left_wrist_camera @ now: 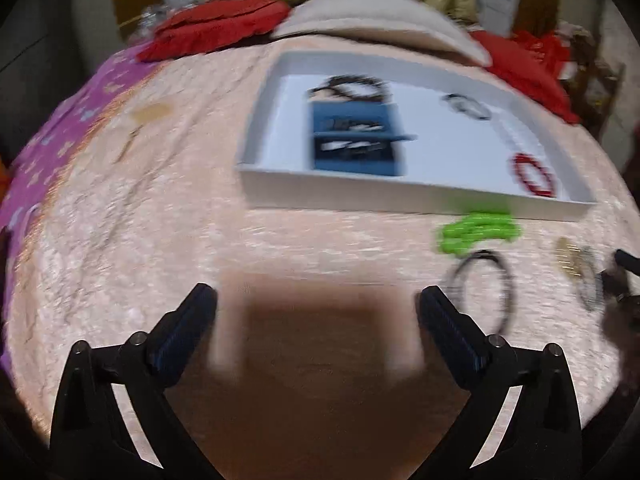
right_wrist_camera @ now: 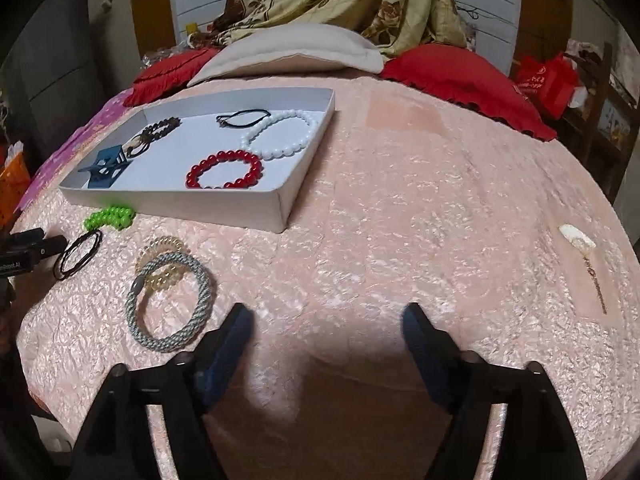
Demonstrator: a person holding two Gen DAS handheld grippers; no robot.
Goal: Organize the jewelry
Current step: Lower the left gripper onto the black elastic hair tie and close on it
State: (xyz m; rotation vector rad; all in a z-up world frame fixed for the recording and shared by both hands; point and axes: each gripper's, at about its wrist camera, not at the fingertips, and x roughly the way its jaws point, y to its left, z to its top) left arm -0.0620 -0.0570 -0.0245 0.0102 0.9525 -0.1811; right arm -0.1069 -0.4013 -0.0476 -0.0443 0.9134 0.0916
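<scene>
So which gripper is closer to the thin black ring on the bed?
Left. The left gripper hangs open with the thin black ring just beside one finger. The right gripper is open too, farther off, with the grey braided bracelet lying between it and the ring.

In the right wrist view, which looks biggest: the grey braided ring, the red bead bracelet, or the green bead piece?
1. Grey braided ring, though it lies nearest the camera, which may flatter it.
2. Red bead bracelet, farther off in the white tray.
3. Green bead piece, clearly smallest.
</scene>
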